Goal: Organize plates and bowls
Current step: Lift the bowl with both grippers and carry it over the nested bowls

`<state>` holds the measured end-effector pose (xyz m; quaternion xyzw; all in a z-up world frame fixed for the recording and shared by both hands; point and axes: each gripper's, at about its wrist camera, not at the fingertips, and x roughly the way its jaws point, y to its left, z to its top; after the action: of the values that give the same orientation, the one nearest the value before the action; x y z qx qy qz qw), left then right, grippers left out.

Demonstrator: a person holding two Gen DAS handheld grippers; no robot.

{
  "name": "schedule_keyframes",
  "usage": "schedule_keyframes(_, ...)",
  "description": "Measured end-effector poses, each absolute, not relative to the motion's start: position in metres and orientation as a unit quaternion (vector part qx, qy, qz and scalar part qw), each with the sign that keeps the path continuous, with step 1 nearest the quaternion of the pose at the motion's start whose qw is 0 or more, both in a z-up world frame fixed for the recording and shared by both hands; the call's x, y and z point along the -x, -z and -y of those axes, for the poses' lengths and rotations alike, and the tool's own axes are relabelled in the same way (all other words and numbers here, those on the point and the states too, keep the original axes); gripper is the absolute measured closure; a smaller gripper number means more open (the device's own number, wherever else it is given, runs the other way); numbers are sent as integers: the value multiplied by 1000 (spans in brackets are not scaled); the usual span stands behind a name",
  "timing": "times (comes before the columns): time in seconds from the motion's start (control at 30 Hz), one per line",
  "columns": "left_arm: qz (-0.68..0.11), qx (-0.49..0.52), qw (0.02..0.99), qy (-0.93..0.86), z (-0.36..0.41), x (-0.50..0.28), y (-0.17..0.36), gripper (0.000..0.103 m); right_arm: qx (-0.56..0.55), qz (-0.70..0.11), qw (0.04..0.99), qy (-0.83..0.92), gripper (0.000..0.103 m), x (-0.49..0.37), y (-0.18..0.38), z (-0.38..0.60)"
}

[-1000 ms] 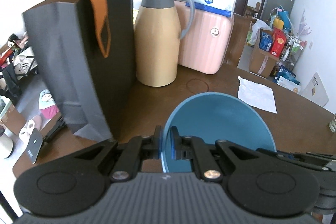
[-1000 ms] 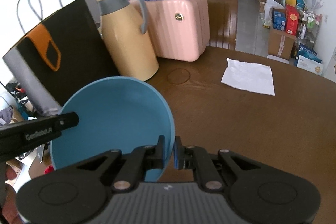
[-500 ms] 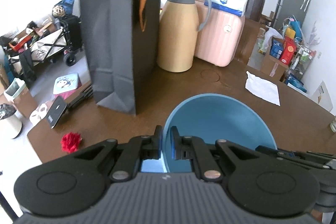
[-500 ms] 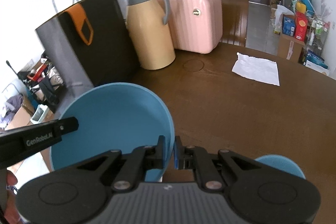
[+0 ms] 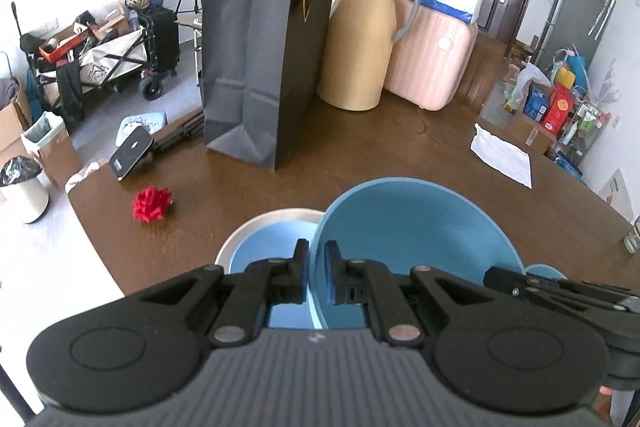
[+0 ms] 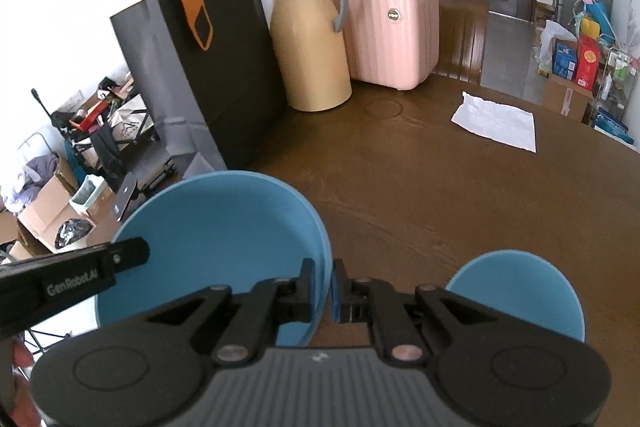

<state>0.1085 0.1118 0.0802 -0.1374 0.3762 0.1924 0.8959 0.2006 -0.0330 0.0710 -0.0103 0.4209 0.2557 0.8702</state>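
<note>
A large blue bowl (image 5: 412, 227) is held between both grippers above the brown table (image 5: 360, 147). My left gripper (image 5: 316, 269) is shut on its left rim. My right gripper (image 6: 322, 289) is shut on its right rim; the bowl also shows in the right wrist view (image 6: 216, 235). Under its left side lies a white plate (image 5: 276, 221) with a blue plate (image 5: 264, 255) on it. A smaller blue bowl (image 6: 516, 291) sits on the table to the right, and its edge shows in the left wrist view (image 5: 546, 271).
At the back of the table stand a black paper bag (image 5: 264, 59), a tan thermos jug (image 5: 360, 39) and a pink case (image 5: 432, 67) with a tissue pack on top. A white napkin (image 5: 502, 155) lies right, a red pompom (image 5: 152, 209) left.
Both grippers have pulled back and up with the large bowl. The stacked plates and the smaller blue bowl have come into view below.
</note>
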Motion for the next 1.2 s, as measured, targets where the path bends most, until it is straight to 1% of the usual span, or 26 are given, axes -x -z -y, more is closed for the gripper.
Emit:
schedule_keyframes(0.6, -377, 171, 890, -189, -67, -91, -67, 95, 17, -410, 875, -257, 95, -188, -65, 82)
schedule_keyframes(1.2, -385, 153, 899, -141, 10, -125, -64, 95, -16, -397, 890, -223, 95, -210, -62, 168)
